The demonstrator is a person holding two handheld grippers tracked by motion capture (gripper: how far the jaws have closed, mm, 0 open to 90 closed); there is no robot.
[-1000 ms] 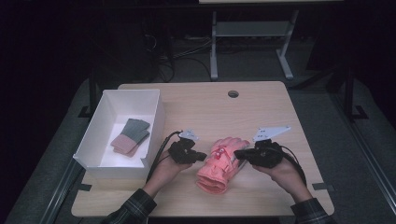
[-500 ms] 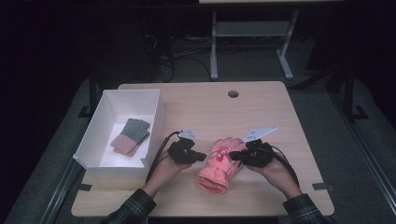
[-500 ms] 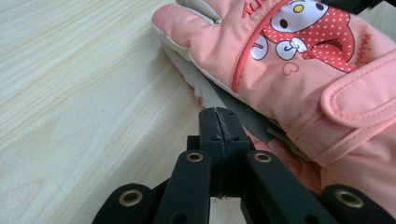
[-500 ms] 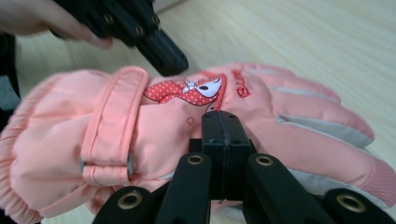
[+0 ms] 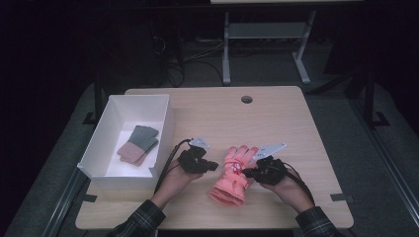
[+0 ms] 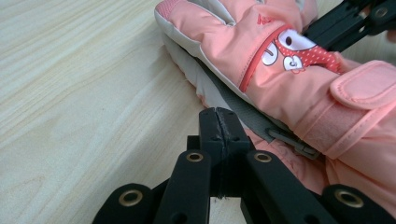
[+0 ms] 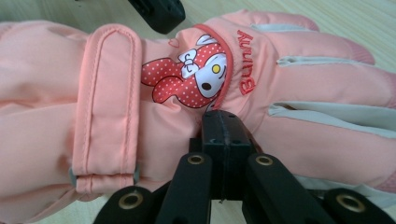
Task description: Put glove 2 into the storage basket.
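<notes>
Moved: right tool came lower onto the glove
Glove: pink, flat near the surface's front edge
Left tool: jaws closed, empty, beside glove
Right tool: jaws closed, empty, tip on glove

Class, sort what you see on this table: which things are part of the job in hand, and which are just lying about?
In the job:
- pink gloves, stacked
- left gripper, shut, at the gloves' left edge
- right gripper, shut, tip on the top glove

Lying about:
- white box
- folded cloths inside the box
- table with a cable hole
</notes>
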